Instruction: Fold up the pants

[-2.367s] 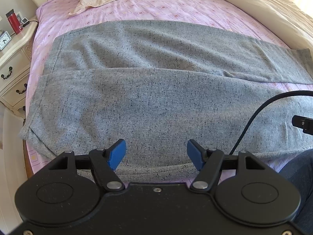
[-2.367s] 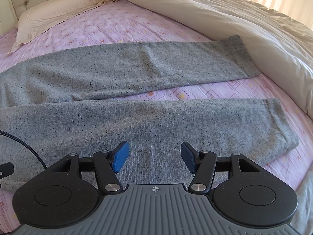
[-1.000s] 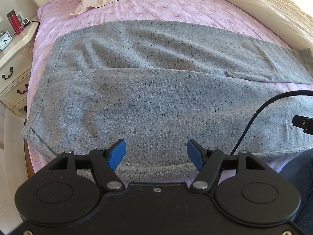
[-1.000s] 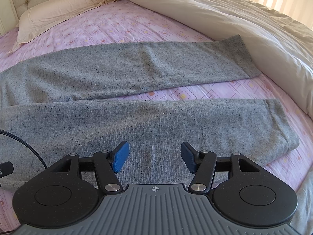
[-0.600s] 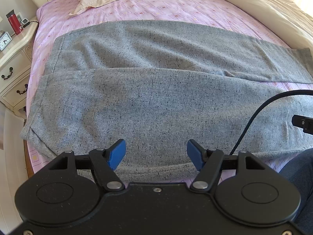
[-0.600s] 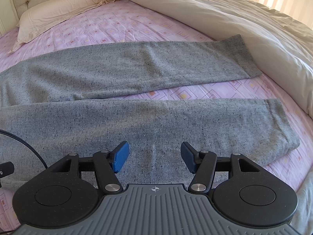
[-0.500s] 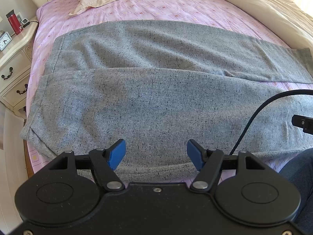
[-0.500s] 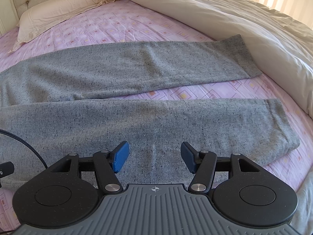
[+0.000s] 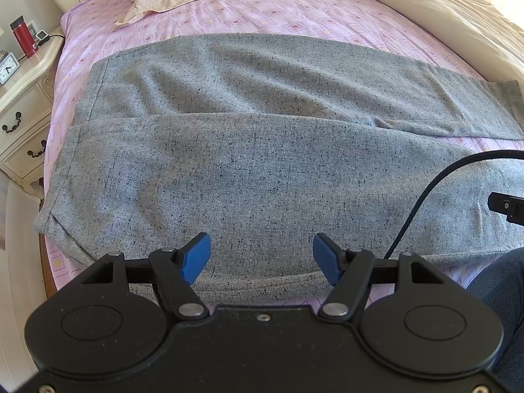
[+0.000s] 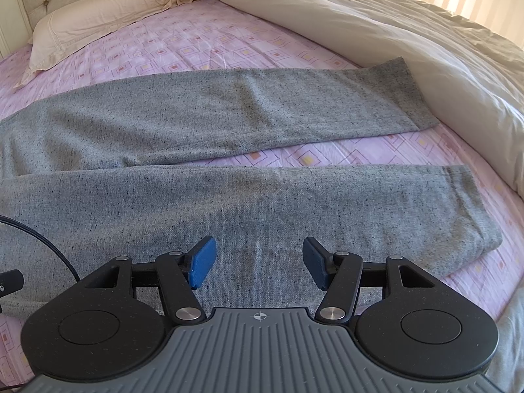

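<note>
Grey speckled pants point(image 9: 262, 170) spread flat across the pink patterned sheet point(image 9: 294, 16), both legs side by side. Directly beyond and below the left gripper point(image 9: 261, 255), blue pads apart, nothing between them: the waist end. Under the right gripper point(image 10: 258, 258), likewise spread and empty: the near leg. Only in the left view: a nightstand point(image 9: 23, 98) with a red bottle point(image 9: 23, 37). Only in the right view: both leg hems point(image 10: 471, 209) and a cream duvet point(image 10: 393, 39).
</note>
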Available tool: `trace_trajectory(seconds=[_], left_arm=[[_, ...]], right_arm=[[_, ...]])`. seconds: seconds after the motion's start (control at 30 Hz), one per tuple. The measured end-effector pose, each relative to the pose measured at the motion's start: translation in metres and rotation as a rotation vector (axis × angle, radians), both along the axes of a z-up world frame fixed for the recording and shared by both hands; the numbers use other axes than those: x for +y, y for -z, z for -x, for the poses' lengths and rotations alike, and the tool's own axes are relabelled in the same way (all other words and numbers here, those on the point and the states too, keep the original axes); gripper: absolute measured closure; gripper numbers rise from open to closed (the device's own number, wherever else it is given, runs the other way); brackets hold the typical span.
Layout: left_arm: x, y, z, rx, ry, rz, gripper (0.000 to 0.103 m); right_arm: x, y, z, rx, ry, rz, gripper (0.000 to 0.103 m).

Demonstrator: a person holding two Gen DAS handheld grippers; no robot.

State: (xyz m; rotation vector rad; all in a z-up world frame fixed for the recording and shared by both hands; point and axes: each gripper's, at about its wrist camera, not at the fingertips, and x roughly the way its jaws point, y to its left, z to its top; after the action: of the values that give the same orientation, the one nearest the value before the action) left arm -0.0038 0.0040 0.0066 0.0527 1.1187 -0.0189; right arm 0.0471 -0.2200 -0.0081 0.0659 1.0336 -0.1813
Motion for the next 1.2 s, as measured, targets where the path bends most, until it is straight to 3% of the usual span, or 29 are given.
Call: trace_trajectory(seconds=[0.6, 0.8, 1.0, 1.2], left_arm=[[0.0, 0.0, 0.001, -0.002, -0.001, -0.001, 0.034], [0.004, -0.006, 0.0, -0.01, -0.005, -0.004, 0.034], [0.017, -0.012, -0.002, -0.03, -0.021, -0.016, 0.034], [0.034, -0.022, -0.004, -0.063, -0.043, -0.025, 0.034]], right_arm=[[0.001, 0.0, 0.0, -0.003, 0.001, 0.0, 0.046], [-0.004, -0.003, 0.006, -0.036, 0.012, -0.041, 0.055], [-0.019, -0.017, 0.018, -0.142, 0.047, -0.114, 0.061], [-0.035, -0.05, 0.033, -0.276, 0.063, -0.08, 0.065]])
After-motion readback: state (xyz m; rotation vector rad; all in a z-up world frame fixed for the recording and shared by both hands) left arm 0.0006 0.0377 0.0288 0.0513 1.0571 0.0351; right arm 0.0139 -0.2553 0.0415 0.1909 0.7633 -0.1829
